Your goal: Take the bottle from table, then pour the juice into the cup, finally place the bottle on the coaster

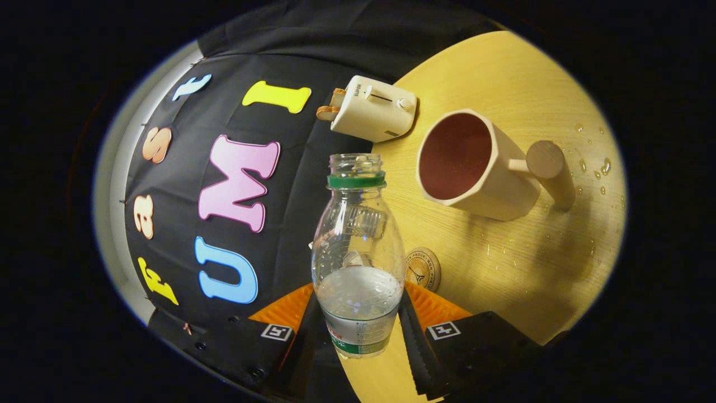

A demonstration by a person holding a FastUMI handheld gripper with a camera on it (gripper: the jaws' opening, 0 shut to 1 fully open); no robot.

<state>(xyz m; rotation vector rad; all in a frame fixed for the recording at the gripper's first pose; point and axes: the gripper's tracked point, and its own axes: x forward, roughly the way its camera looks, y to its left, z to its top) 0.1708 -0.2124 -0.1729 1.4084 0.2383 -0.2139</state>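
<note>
A clear bottle (358,252), uncapped and part full, is clamped between both fingers of the gripper (358,330) and tilted beside the cup (475,165). The bottle mouth is best brought over the cup's rim before further tipping. The coaster (423,269) lies just behind the bottle.

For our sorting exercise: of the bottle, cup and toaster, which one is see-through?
The bottle, held between the gripper fingers; the cup and toaster are opaque cream.
</note>
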